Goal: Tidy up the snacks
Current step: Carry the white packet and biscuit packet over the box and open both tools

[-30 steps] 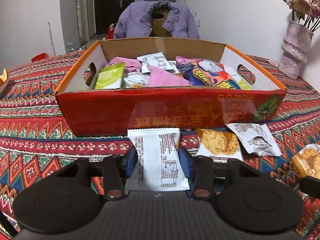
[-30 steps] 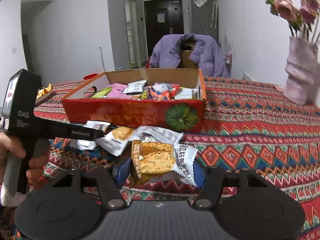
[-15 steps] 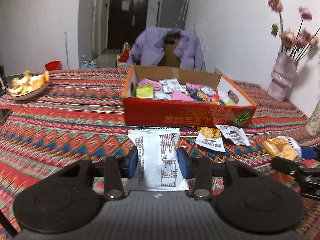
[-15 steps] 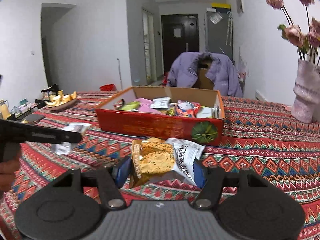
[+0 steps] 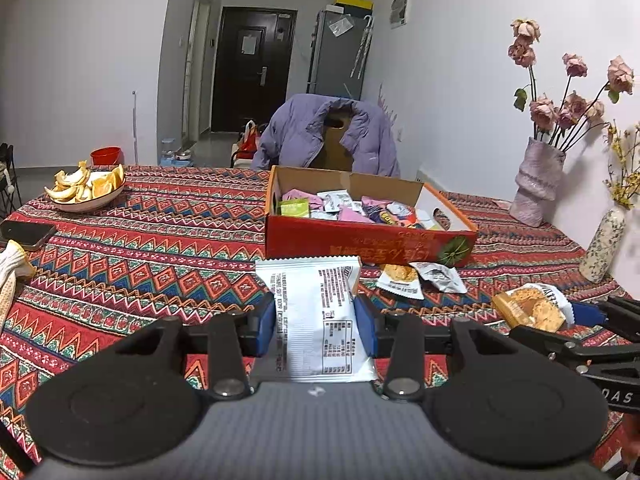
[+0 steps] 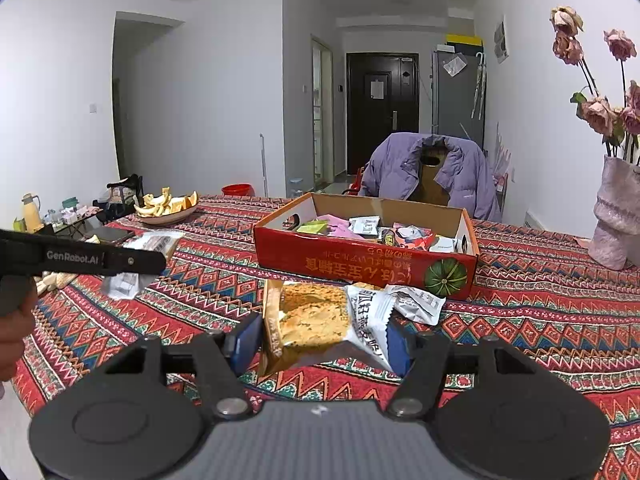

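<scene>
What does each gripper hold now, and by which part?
The left gripper holds a white snack packet by its long side edges. The right gripper holds a cracker packet by its two sides.

Walls: we see plain white walls (image 6: 208,92).
Door: dark door (image 5: 251,76).
Chair: purple jacket (image 5: 316,136) draped over it.

The right gripper (image 6: 322,334) pinches a biscuit packet (image 6: 316,320) above the patterned tablecloth (image 6: 540,320); behind it sits the red snack box (image 6: 360,266). At left, the left gripper (image 6: 132,260) carries a white packet (image 6: 156,242).
</scene>
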Available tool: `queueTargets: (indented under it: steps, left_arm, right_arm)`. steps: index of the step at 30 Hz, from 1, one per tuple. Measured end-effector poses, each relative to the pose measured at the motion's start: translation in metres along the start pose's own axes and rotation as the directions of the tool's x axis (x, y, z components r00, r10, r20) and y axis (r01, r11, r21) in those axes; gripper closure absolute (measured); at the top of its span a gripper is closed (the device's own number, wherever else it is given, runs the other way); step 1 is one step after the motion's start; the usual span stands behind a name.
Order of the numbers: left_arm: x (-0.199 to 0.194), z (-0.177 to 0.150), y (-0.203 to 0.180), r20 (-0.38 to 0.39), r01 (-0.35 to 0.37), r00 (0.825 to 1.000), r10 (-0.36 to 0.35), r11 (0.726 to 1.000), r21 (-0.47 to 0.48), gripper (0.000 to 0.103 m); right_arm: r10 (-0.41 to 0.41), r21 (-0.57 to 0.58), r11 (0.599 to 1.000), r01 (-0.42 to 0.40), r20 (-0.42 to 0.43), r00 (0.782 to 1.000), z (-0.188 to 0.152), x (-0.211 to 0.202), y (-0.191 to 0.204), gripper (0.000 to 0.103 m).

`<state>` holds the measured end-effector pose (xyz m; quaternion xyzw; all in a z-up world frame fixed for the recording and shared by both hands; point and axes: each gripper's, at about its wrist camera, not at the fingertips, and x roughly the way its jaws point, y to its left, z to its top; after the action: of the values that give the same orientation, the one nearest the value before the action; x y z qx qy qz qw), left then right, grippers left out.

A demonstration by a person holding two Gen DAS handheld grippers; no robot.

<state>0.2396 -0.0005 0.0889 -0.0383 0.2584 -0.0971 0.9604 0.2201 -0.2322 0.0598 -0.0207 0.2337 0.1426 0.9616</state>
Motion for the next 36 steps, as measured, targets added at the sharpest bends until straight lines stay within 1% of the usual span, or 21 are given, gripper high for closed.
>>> queueTargets:
  steps: [3, 5, 7, 11, 14, 16, 19, 22, 25, 26, 28, 30, 33, 36]
  left_arm:
    - [-0.001, 0.003, 0.000, -0.002, 0.021, 1.000, -0.021, 1.000, -0.009, 0.061]
    - [0.004, 0.011, 0.001, -0.004, 0.041, 0.999, -0.041, 0.999, -0.009, 0.061]
    - [0.012, 0.025, 0.002, 0.000, 0.068, 0.998, -0.068, 0.998, -0.003, 0.061]
    - [0.038, 0.070, 0.003, 0.018, 0.119, 0.993, -0.119, 0.993, 0.015, 0.061]
    - [0.071, 0.108, 0.004, 0.027, 0.132, 0.991, -0.133, 0.991, 0.033, 0.061]
    - [0.099, 0.132, 0.009, 0.029, 0.125, 0.992, -0.125, 0.992, 0.027, 0.061]
    - [0.150, 0.164, 0.014, 0.004, 0.107, 0.994, -0.107, 0.994, 0.007, 0.061]
    - [0.203, 0.185, 0.015, -0.032, 0.087, 0.996, -0.087, 0.996, 0.000, 0.061]
    - [0.253, 0.193, 0.016, -0.078, 0.074, 0.994, -0.073, 0.997, 0.001, 0.061]
    - [0.269, 0.193, 0.017, -0.099, 0.075, 0.992, -0.075, 0.997, -0.006, 0.061]
    - [0.301, 0.190, 0.020, -0.144, 0.077, 0.986, -0.080, 0.997, -0.024, 0.061]
    - [0.330, 0.185, 0.021, -0.182, 0.064, 0.981, -0.069, 0.997, -0.033, 0.061]
    - [0.362, 0.178, 0.020, -0.226, 0.066, 0.972, -0.069, 0.998, -0.019, 0.061]
    - [0.385, 0.170, 0.017, -0.274, 0.085, 0.958, -0.087, 0.996, -0.019, 0.060]
  right_arm:
    - [0.002, -0.008, 1.000, -0.002, -0.003, 1.000, 0.001, 0.000, -0.002, 0.041]
    - [0.003, -0.013, 1.000, -0.003, -0.001, 1.000, 0.005, 0.002, -0.005, 0.041]
    - [0.017, -0.016, 1.000, -0.017, 0.006, 1.000, 0.016, 0.006, -0.014, 0.041]
    - [0.048, -0.053, 0.998, -0.047, 0.023, 0.999, 0.050, 0.024, -0.034, 0.041]
    - [0.060, -0.087, 0.995, -0.057, 0.031, 0.998, 0.085, 0.048, -0.051, 0.041]
    - [0.068, -0.083, 0.994, -0.066, 0.030, 0.997, 0.107, 0.070, -0.065, 0.041]
    - [0.080, -0.069, 0.994, -0.079, 0.013, 0.997, 0.138, 0.116, -0.085, 0.041]
    - [0.099, -0.033, 0.994, -0.100, -0.039, 0.994, 0.159, 0.176, -0.103, 0.041]
    - [0.092, -0.045, 0.994, -0.097, -0.093, 0.991, 0.166, 0.233, -0.108, 0.041]
    - [0.095, -0.035, 0.994, -0.100, -0.123, 0.988, 0.166, 0.256, -0.111, 0.040]
    - [0.098, -0.028, 0.994, -0.105, -0.170, 0.981, 0.161, 0.289, -0.110, 0.040]
    - [0.092, -0.026, 0.995, -0.100, -0.215, 0.972, 0.155, 0.321, -0.109, 0.040]
    - [0.120, -0.005, 0.992, -0.126, -0.253, 0.960, 0.146, 0.350, -0.105, 0.040]
    - [0.148, 0.014, 0.989, -0.149, -0.272, 0.951, 0.143, 0.363, -0.104, 0.037]
